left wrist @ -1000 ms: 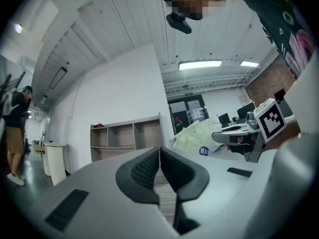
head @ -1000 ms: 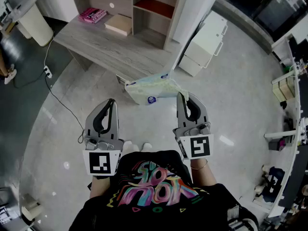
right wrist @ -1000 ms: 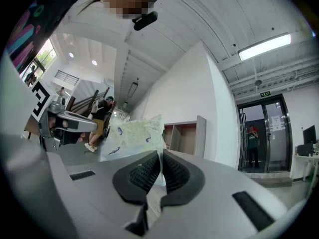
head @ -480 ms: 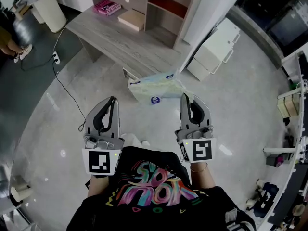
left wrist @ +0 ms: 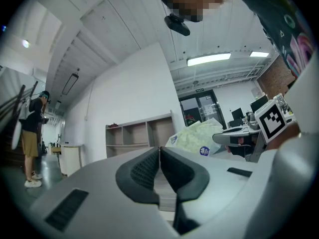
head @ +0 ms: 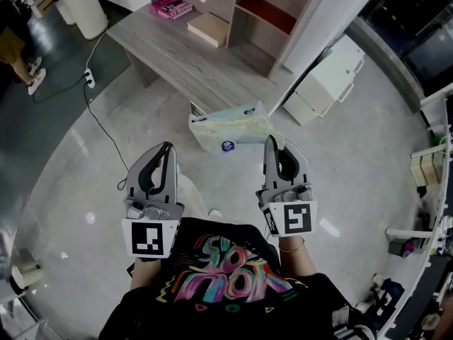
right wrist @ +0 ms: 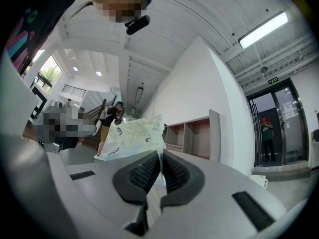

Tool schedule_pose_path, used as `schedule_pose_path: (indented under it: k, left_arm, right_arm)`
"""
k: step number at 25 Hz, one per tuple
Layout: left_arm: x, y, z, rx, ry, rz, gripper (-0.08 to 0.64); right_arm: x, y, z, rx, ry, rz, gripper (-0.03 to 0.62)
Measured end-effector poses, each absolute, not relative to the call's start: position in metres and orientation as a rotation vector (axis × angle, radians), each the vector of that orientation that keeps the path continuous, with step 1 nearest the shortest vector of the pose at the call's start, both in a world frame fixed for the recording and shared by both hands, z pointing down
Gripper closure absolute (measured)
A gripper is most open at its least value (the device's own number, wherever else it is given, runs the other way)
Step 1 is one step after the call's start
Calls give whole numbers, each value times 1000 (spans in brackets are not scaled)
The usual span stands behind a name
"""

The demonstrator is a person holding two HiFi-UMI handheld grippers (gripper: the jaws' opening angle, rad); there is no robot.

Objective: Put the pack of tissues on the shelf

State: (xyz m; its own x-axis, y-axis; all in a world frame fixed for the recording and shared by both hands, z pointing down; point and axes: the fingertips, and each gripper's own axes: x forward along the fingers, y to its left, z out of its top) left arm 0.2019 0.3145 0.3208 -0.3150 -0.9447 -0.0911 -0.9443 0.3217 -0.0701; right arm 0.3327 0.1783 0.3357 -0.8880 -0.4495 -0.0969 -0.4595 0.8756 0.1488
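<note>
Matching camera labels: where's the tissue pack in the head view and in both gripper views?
Head view: tissue pack just above centre, its edge pinched by the right hand-held gripper.
Left gripper view: tissue pack right of centre, beyond the shut, empty jaws.
Right gripper view: tissue pack left of centre, rising from between the jaws.
Shared landmark: the shelf unit, top of the head view, behind the pack in both gripper views.

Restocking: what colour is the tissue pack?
Pale green with blue logos; tissue pack clearest in head view.
</note>
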Motion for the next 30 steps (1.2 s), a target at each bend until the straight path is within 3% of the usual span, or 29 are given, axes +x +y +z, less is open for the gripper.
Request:
schedule_pose_path:
  k: [4, 19, 30]
  left_arm:
    - [188, 309, 319, -1755, 2459, 16, 529]
    - [-125, 182, 323, -1941, 2355, 7, 529]
    - [-153, 188, 323, -2074, 2304, -15, 529]
  right_arm:
    - [318, 173, 335, -712, 2988, 269, 574]
    - [14, 60, 329, -890, 2962, 278, 574]
    - [7, 63, 325, -1108, 2926, 193, 574]
